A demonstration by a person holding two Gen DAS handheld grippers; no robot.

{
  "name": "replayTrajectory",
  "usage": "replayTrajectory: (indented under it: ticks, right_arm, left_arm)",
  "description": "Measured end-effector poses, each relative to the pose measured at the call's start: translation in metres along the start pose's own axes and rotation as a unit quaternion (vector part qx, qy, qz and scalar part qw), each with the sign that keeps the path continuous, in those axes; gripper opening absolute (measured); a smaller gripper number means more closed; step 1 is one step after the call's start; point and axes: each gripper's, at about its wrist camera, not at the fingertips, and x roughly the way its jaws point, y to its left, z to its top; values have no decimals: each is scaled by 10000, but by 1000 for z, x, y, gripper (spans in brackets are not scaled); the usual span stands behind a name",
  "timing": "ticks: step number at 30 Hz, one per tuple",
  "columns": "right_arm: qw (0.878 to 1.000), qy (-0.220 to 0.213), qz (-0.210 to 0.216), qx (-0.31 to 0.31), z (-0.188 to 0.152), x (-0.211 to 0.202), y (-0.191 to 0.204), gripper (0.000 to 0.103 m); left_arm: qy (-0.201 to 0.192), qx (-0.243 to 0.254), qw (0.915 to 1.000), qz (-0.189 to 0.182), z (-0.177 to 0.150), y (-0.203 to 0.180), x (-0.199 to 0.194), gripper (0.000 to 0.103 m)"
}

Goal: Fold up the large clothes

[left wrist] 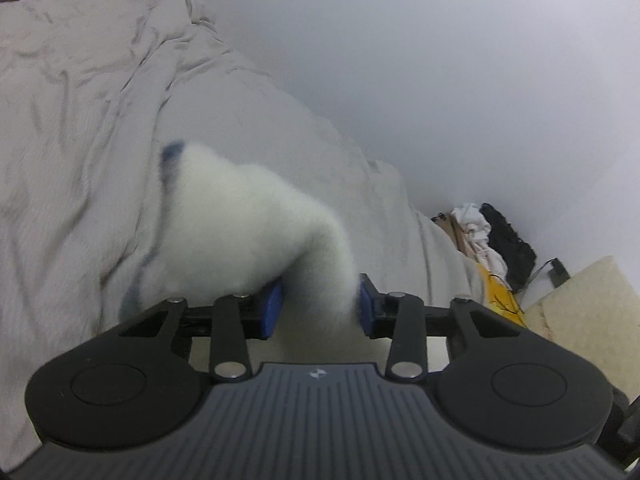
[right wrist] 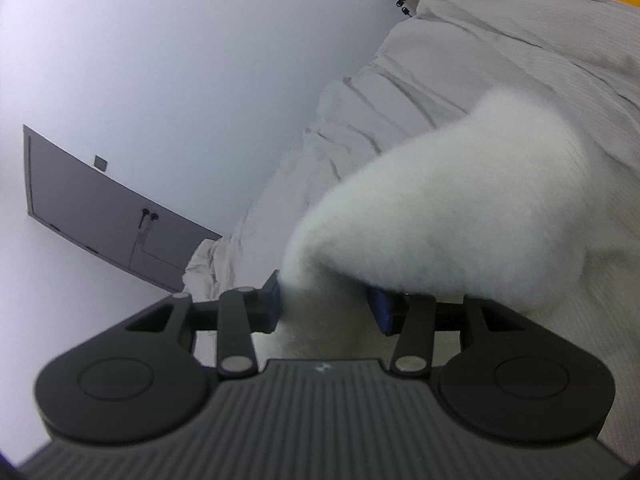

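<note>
A white fluffy garment (left wrist: 248,220) with a blue trim (left wrist: 172,152) bunches up over the grey bedding (left wrist: 80,120). In the left wrist view, a fold of it fills the gap between the blue pads (left wrist: 272,312) of my left gripper (left wrist: 320,308), which is shut on it. In the right wrist view the same garment (left wrist: 440,200) rises in a blurred peak, and my right gripper (right wrist: 326,304) is shut on another fold between its blue pads (right wrist: 382,312). The rest of the garment is hidden below both grippers.
Rumpled grey bedding (right wrist: 480,60) runs along a white wall (left wrist: 440,60). At the bed's far end lie a pile of white clothes (left wrist: 476,232), a black bag (left wrist: 508,248) and a yellow item (left wrist: 500,292). A grey panel (right wrist: 100,220) with earphones (right wrist: 148,216) hangs on the wall.
</note>
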Motion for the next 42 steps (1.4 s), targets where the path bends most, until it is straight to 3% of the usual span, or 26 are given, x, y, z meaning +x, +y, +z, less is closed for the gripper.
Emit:
replayTrajectory:
  ticks: [7,12,19,23,28,35,39,42]
  right_arm:
    - [9991,166,-224,-322,23,59,6,48]
    - [9979,321,-469,-312,34,103,-11,48]
    - [9969,274,-587,-453,41,150,-44,42]
    - [9965,319,-595,-491,44,165,-56,39]
    - [9877,251,-844,-1293,38,176,-46,39]
    - [9866,283,-844,-1368,42,172,-43,40]
    - [9820,233,-905,-1642,36,161,-31,44]
    - [9783,189,-849,-1880,29,149,-20,44]
  left_arm:
    - [118,345,9990,276,29,1,72,38]
    - [-127,727,9968,317,40,6,115,38]
    - [-59,576,9970,508,45,41,175,37]
    - [46,626,9957,677,47,58,203,26]
    - [69,644,9958,640,50,66,213,26]
    - [25,922,9939,605,41,54,197,28]
    - [-52,1114,9923,533,35,41,181,49]
    - [-140,1404,9885,541,26,28,166,56]
